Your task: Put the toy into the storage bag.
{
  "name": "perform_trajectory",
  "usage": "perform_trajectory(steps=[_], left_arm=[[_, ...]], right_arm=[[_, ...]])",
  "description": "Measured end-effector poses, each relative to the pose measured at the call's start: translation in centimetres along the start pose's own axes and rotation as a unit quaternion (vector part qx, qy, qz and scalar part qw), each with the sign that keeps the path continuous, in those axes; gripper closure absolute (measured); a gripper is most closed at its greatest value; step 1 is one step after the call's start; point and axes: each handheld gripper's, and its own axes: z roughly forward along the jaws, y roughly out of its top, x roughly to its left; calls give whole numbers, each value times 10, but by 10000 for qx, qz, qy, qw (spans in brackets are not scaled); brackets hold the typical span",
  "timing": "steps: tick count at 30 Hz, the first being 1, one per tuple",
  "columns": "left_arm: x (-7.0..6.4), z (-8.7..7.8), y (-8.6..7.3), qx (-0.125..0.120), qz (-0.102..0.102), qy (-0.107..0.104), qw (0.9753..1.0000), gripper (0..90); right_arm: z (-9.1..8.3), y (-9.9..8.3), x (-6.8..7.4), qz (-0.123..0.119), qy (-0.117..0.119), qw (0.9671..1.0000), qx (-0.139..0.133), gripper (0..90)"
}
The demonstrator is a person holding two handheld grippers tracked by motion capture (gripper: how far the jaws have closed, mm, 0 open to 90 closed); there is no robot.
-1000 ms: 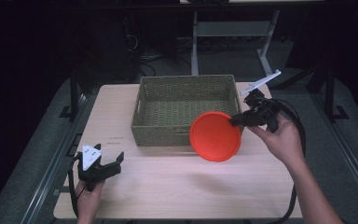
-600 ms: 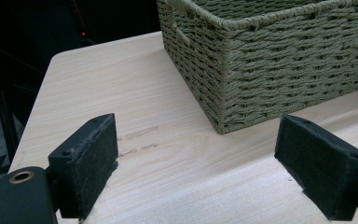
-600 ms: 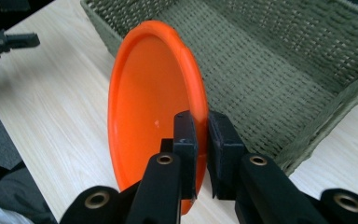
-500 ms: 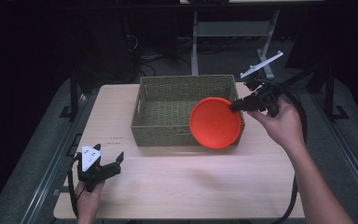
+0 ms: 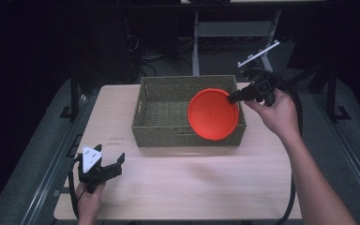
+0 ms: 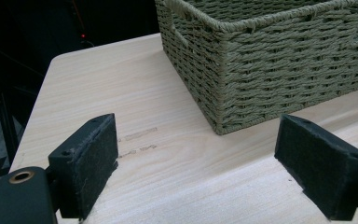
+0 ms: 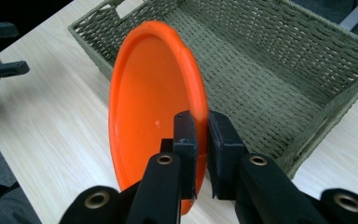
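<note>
While the left gripper (image 5: pixel 104 169) is rested at the near left corner of the table (image 5: pixel 183 187), its jaws spread wide with nothing between them, an orange plate (image 5: pixel 213 114) is held on edge over the right half of a woven basket (image 5: pixel 164 112) that stands at the far middle of the table. In the left gripper view, the two black pads (image 6: pixel 87 163) are seen well apart over bare wood, with the near left corner of the basket (image 6: pixel 261 70) just beyond them. Farther right, the plate (image 7: pixel 154 116) is pinched by its rim between the closed jaws of the right gripper (image 7: pixel 199 154), and it is tilted steeply, its lower edge hanging level with or just outside the basket's near wall; which cannot be told from the high view.

Several risks are judged from this pose. Because the plate is gripped only by a narrow strip of rim, it could be swung or slipped out of the pads if the hand is turned quickly. If it is lowered without first being carried farther over the basket, its lower edge could be caught on the near wall, and the light basket could be pushed or tipped. Should the jaws be released while the plate is held this steeply, it could be dropped on edge and rolled against the right wall, or left leaning instead of lying flat on the woven floor.
</note>
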Motion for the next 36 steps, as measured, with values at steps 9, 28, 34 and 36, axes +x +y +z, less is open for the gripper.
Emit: perform_trajectory(steps=[9, 28, 34, 36], left_arm=[[1, 0, 0, 0, -26, 12, 10000, 127], [1, -1, 0, -26, -22, 40, 10000, 128], [1, 0, 0, -22, -41, 38, 10000, 128], [1, -1, 0, -12, -21, 31, 10000, 128]], right_arm=[[11, 19, -9, 132, -80, 9999, 57, 823], [26, 35, -30, 467, -190, 9987, -8, 823], [32, 37, -38, 572, -228, 9981, -18, 822], [33, 37, -39, 607, -252, 9978, -21, 822]])
